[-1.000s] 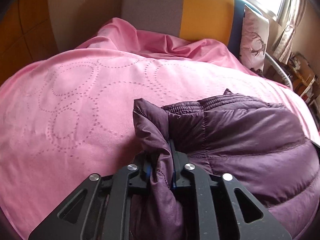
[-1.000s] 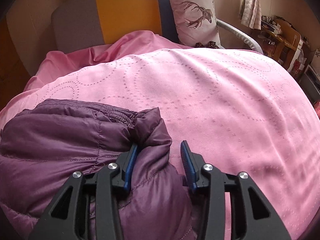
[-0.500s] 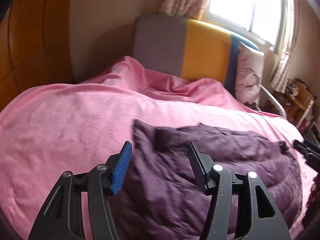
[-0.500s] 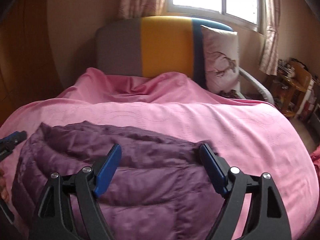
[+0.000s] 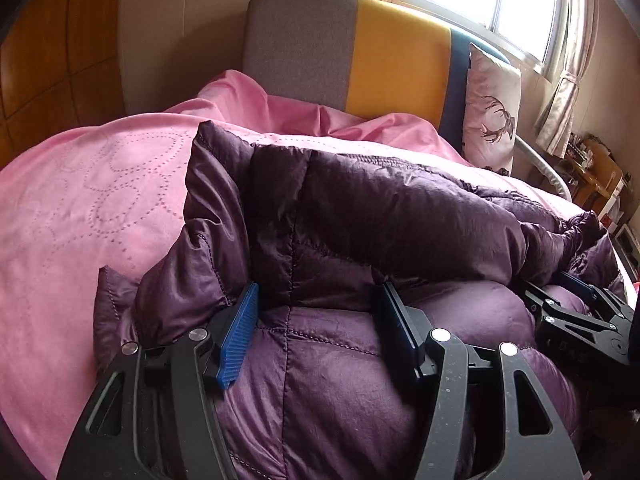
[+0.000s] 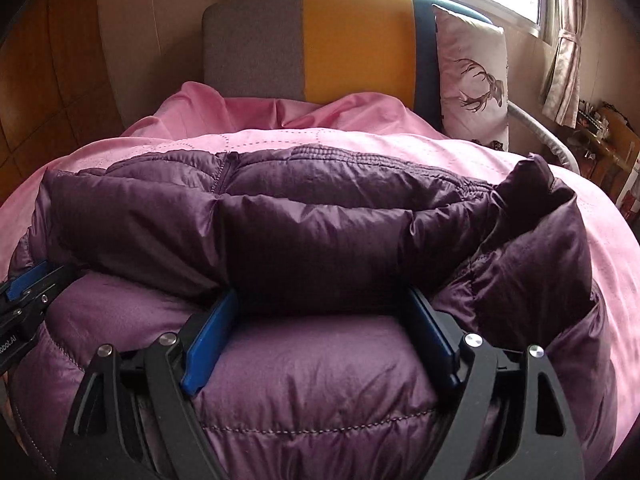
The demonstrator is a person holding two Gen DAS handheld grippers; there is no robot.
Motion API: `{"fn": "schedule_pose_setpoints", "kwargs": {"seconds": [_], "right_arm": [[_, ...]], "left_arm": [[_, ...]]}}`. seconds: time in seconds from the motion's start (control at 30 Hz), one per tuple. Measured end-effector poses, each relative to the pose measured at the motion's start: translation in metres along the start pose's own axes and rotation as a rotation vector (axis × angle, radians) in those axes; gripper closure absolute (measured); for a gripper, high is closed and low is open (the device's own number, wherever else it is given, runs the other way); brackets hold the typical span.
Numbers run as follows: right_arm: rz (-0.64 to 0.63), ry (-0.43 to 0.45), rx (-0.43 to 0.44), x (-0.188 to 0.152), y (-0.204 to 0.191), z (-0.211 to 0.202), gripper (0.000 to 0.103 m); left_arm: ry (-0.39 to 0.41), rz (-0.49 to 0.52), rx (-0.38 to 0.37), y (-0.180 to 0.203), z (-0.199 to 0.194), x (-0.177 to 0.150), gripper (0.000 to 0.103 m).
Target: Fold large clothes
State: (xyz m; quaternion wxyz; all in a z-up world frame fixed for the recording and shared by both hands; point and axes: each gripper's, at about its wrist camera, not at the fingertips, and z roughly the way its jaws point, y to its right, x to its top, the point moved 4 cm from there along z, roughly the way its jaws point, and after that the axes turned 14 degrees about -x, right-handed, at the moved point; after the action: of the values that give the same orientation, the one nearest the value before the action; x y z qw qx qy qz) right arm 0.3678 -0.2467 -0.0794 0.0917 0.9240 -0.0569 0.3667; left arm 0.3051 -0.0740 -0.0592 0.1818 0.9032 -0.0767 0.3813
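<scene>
**K:** Up close, left tongs [image 5: 320, 332] are spread wide, nothing pinched. Pads sit down on the purple puffer jacket [image 5: 360, 380], right where the folded-over upper layer meets the lower one.

**M:** Right side?

**K:** Same. Right tongs [image 6: 320, 332] spread, straddling the quilted panel at that same seam, gripping nothing. My read: both are pressing or smoothing the fold, not carrying it.

**M:** Where's the jacket?

**K:** Flat on the bed, on the pink bedspread [image 5: 80, 208], folded across its width. Both ends stick up: one corner at [image 5: 212, 168], a flap on the right at [image 6: 540, 216]. Down fill likely makes it spring back, hence two tools along one crease.

**M:** Behind it?

**K:** Grey/yellow/blue headboard [image 6: 320, 40], deer-print pillow [image 6: 472, 76] leaning on it, window above.
</scene>
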Motion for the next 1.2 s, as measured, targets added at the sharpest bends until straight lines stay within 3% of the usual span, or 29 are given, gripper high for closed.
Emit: {"fn": "schedule_pose_setpoints", "kwargs": {"seconds": [0.33,0.47,0.57,0.67,0.97,1.2], "right_arm": [[0.02,-0.036,0.037,0.002,0.004,0.011,0.019],[0.014,-0.037,0.032,0.003,0.003,0.008,0.018],[0.009,-0.047,0.034,0.006,0.002,0.0,0.016],[0.017,-0.039,0.049,0.008,0.009,-0.02,0.012],[0.103,0.013,-0.009,-0.002,0.066,-0.075,0.009],[0.156,-0.043,-0.056,-0.02,0.103,-0.069,0.009]], "left_arm": [[-0.01,0.014,0.046,0.006,-0.001,-0.004,0.043],[0.004,0.029,0.068,0.019,-0.022,0.001,0.043],[0.032,0.031,0.046,0.028,-0.04,0.0,0.036],[0.064,0.066,0.042,0.04,-0.058,-0.002,0.036],[0.091,0.106,-0.023,0.065,-0.083,-0.014,0.036],[0.063,0.097,-0.042,0.07,-0.078,-0.03,0.036]]}}
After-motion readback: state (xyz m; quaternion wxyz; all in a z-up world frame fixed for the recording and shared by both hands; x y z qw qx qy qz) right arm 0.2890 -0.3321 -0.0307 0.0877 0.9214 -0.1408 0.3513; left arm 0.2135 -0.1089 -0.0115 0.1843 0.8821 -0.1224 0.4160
